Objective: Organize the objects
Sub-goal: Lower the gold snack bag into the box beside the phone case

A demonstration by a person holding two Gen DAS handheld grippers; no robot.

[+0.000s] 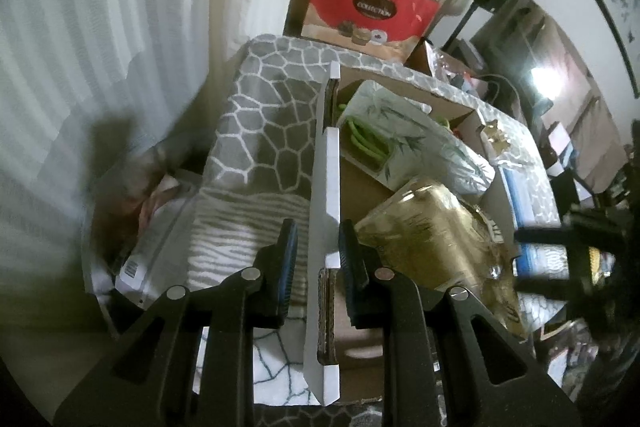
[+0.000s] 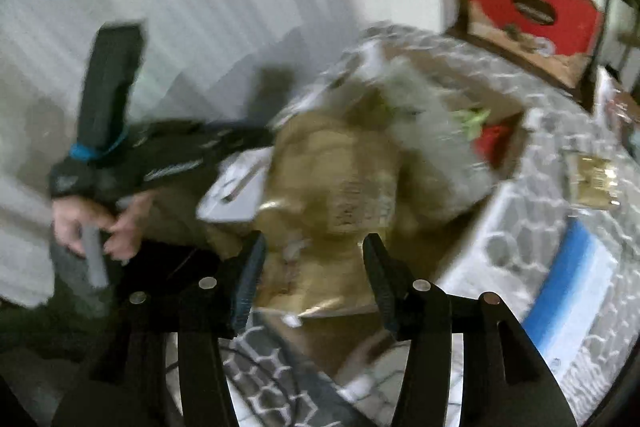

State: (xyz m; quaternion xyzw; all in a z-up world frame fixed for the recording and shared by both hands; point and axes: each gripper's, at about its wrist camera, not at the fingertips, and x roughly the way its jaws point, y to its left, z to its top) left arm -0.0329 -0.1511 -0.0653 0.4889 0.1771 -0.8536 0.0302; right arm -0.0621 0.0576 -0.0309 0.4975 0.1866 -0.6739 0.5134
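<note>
An open cardboard box (image 1: pixel 460 107) stands on a grey-and-white patterned cloth (image 1: pixel 264 123). Inside lie a shiny gold packet (image 1: pixel 428 227), a bamboo-print pouch (image 1: pixel 408 131) and some green pods (image 1: pixel 366 141). My left gripper (image 1: pixel 318 251) is shut on the box's upright white flap (image 1: pixel 326 179), one pad on each side. In the blurred right wrist view my right gripper (image 2: pixel 316 263) hangs open just above the gold packet (image 2: pixel 336 179), its pads clear of it. A person's hand (image 2: pixel 80 223) holds the left gripper's handle at the left.
A red "Collection" box (image 1: pixel 372 7) stands behind the cloth near the white wall. A blue-and-white pack (image 2: pixel 576 291) and a small gold item (image 2: pixel 592 179) lie on the cloth right of the box. Papers and a white package (image 1: pixel 148 259) sit lower left.
</note>
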